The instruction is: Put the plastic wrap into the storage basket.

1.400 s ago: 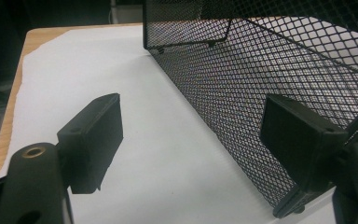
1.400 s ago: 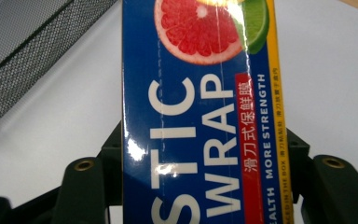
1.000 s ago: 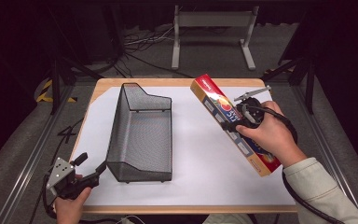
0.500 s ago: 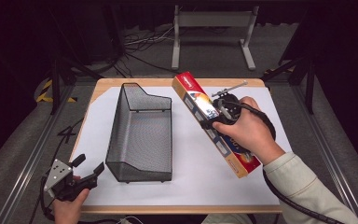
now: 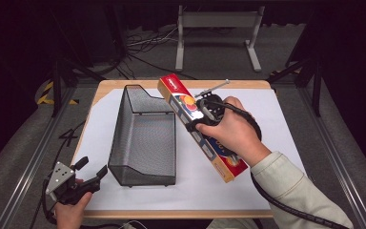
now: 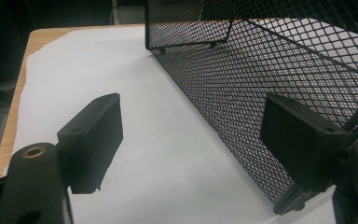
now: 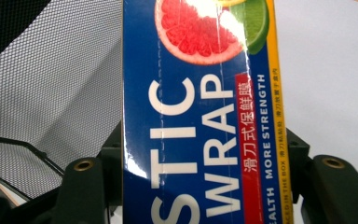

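The plastic wrap box (image 5: 201,128) has swung left — now tilted over the mesh basket's (image 5: 145,138) right rim, pinched in the right gripper (image 5: 205,117); loading looks imminent. The left gripper (image 5: 83,176) waits, jaws spread.

High view: above my side, looking forward and down over the whole desk (image 5: 276,102). Left view: rides my left tongs (image 6: 191,135), low, close beside the basket (image 6: 270,74). Right view: rides my right tongs (image 7: 200,154), almost against the box (image 7: 196,112). All three share the basket.
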A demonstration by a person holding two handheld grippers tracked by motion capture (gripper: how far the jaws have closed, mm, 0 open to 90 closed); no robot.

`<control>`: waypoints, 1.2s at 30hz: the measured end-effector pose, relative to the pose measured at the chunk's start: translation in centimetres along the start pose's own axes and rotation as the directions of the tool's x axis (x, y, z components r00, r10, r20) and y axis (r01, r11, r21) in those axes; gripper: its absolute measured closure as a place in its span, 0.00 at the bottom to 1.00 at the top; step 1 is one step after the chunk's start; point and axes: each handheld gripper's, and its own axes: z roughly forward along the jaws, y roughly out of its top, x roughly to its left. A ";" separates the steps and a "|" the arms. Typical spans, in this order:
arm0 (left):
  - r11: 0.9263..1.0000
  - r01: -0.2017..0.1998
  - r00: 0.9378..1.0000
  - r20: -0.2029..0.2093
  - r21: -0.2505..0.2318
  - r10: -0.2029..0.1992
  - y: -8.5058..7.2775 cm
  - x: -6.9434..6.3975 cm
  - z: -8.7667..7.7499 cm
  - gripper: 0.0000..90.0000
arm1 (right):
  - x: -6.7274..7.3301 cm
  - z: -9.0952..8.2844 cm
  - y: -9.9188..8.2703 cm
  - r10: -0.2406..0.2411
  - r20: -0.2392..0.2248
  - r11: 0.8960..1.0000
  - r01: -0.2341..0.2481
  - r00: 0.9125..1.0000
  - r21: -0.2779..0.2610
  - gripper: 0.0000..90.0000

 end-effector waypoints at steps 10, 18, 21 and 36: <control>1.000 0.003 1.000 0.005 0.001 -0.003 0.0 0.1 0.2 0.24 | 1.5 1.3 1.2 0.017 -0.009 1.000 -0.017 1.000 0.018 0.44; 1.000 0.008 1.000 0.005 -0.005 -0.008 0.0 0.1 0.2 0.24 | 3.0 2.3 2.1 0.040 -0.012 0.998 -0.039 0.999 0.042 0.44; 1.000 0.003 1.000 0.007 -0.003 -0.003 0.0 0.1 0.2 0.24 | 3.8 2.7 2.4 0.036 -0.006 0.998 -0.036 0.999 0.057 0.44; 1.000 0.009 1.000 -0.001 -0.010 -0.009 -0.1 0.1 -0.1 0.24 | 6.3 4.7 3.3 0.083 -0.026 0.993 -0.081 0.996 0.089 0.44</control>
